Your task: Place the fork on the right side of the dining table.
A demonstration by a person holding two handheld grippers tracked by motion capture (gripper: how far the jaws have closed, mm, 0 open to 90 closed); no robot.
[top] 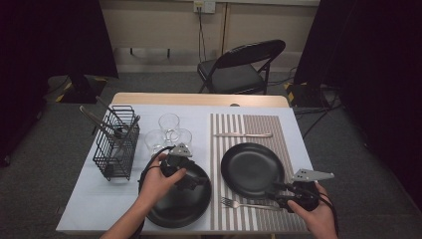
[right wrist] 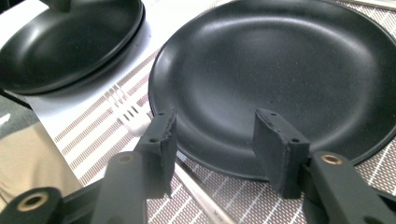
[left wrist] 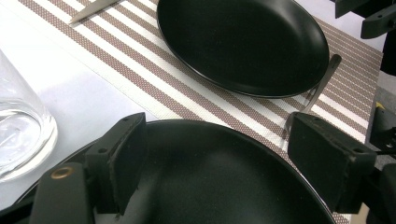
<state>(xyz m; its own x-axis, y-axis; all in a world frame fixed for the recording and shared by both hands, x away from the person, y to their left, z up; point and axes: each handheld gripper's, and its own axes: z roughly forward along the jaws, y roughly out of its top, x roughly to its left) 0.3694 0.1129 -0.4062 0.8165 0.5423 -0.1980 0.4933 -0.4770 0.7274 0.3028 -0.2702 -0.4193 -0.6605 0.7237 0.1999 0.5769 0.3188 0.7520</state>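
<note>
Hovering open over the fork (right wrist: 128,114), the right gripper (right wrist: 212,140) touches nothing.

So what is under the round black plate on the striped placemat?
The round black plate rests on the brown-and-white striped placemat, which shows all round it. The silver fork lies beside its near rim. Anything directly beneath the plate is covered.

grey carpet floor (top: 45,144), black folding chair (top: 242,67) by cream wall (top: 159,25), dark curtains (top: 50,35)
</note>
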